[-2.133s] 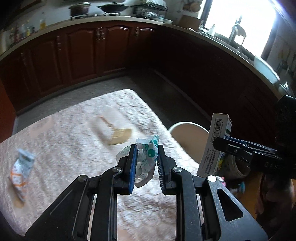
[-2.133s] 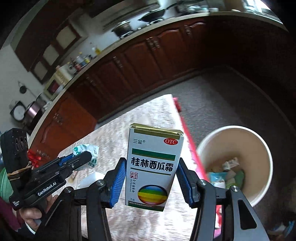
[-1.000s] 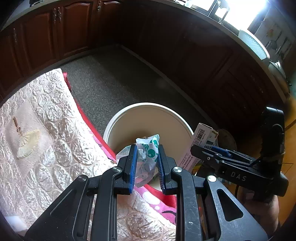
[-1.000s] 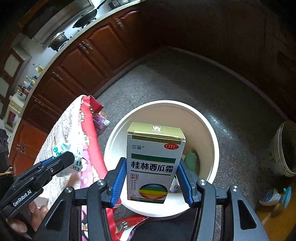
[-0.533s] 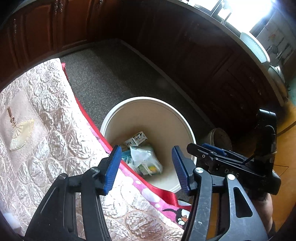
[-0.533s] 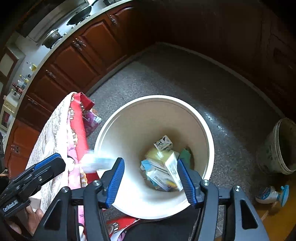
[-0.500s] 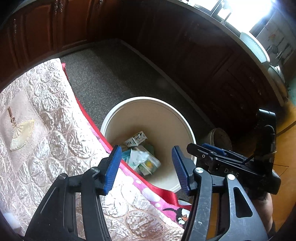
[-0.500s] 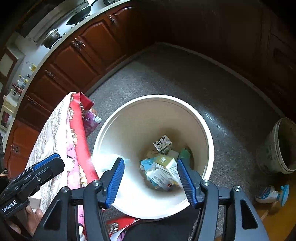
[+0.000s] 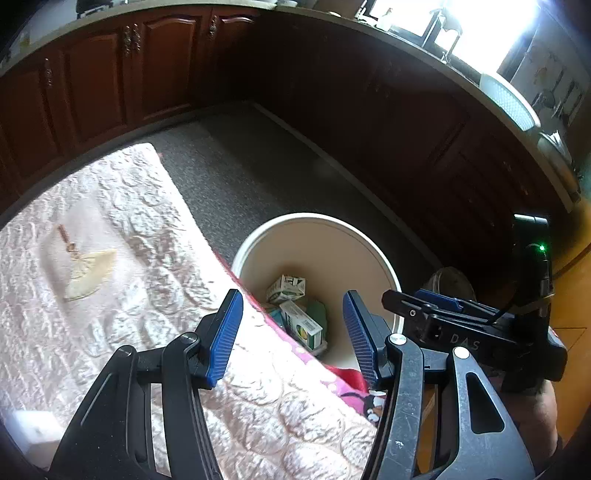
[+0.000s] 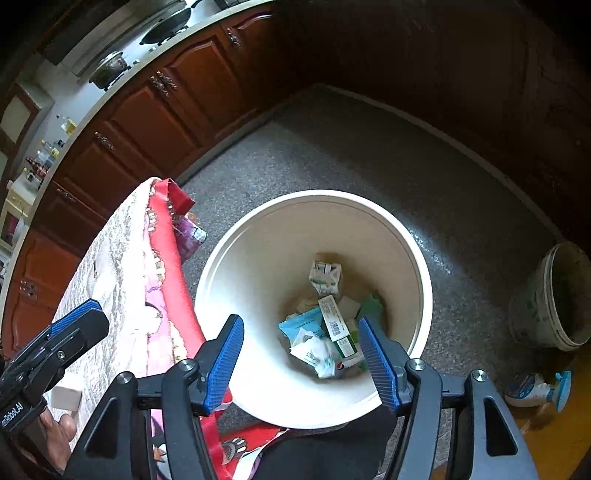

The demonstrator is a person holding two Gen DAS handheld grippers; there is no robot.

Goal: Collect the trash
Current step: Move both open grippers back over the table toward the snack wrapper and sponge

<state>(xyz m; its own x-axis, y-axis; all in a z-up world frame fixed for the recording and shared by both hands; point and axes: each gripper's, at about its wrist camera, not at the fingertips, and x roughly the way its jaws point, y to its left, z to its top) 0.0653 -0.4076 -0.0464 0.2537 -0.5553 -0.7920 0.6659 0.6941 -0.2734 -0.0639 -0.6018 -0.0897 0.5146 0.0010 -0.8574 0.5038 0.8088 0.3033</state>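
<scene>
The left tongs [image 9: 291,332] and right tongs [image 10: 301,360], a second ago gripping a crumpled wrapper [image 10: 316,352] and a medicine box [image 10: 338,326], are now gaping empty, the right ones having just been opening, both items lying in the bin [image 10: 258,258].

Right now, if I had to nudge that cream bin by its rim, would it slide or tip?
The bin looks like thin plastic holding only cartons and wrappers, so it is probably light. It would likely slide on the floor; its tall walls could make it tip.

A home kitchen: wooden cabinets [image 10: 155,122], stove pots [image 10: 110,66], sink window [image 9: 491,29].
</scene>
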